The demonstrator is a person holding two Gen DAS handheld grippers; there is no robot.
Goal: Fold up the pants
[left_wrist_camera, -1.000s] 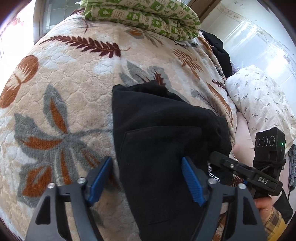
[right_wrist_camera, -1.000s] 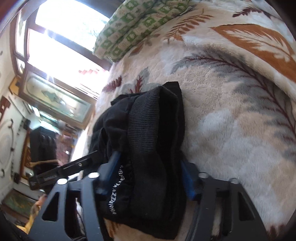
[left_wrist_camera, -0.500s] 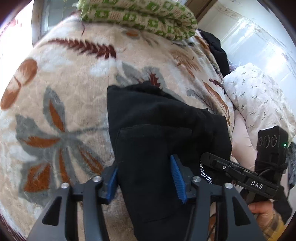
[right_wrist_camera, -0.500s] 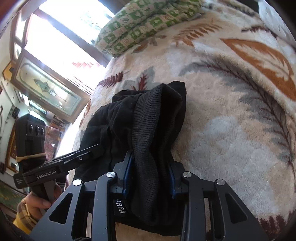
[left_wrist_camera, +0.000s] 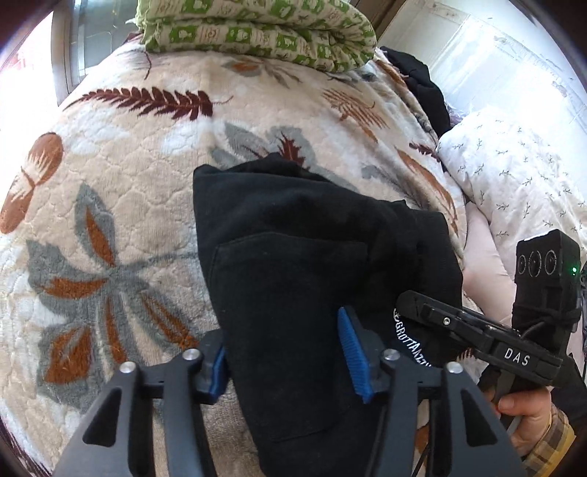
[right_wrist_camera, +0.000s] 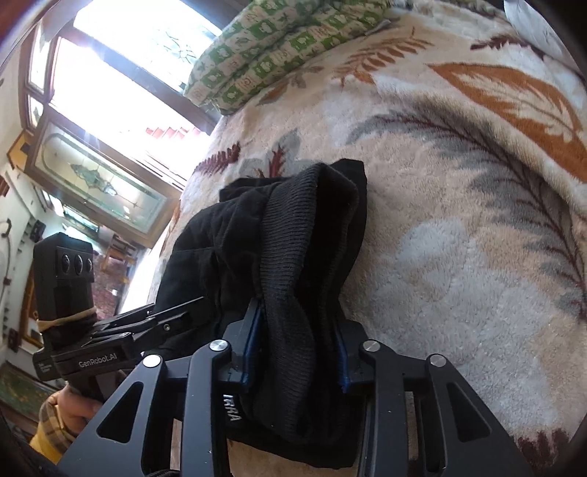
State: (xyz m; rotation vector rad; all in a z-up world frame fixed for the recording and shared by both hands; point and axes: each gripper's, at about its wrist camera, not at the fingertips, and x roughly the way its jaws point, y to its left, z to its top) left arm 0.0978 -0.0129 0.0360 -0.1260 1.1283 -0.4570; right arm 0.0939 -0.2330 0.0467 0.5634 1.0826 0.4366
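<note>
We see the black pants (left_wrist_camera: 293, 264) lying folded into a thick bundle on a bed, on a cream fleece blanket (left_wrist_camera: 121, 176) printed with rust and grey leaves. A patch pocket faces up in the left wrist view, and white lettering shows along one edge.

Our left gripper (left_wrist_camera: 286, 352) straddles the near end of the bundle. Its blue-padded fingers (left_wrist_camera: 354, 357) are closing with the cloth between them, both pads already against the fabric.

Our right gripper (right_wrist_camera: 299, 348) has the ribbed waistband (right_wrist_camera: 293, 235) bunched between its fingers, which are closing and squeeze the knit into a narrow ridge.

Each gripper appears in the other's view, held in a hand (left_wrist_camera: 524, 405) with a yellow plaid cuff.

At the far end of the bed lies a folded green-and-white patterned quilt (left_wrist_camera: 256, 33). A white sprigged pillow (left_wrist_camera: 513, 176) sits to the right.
</note>
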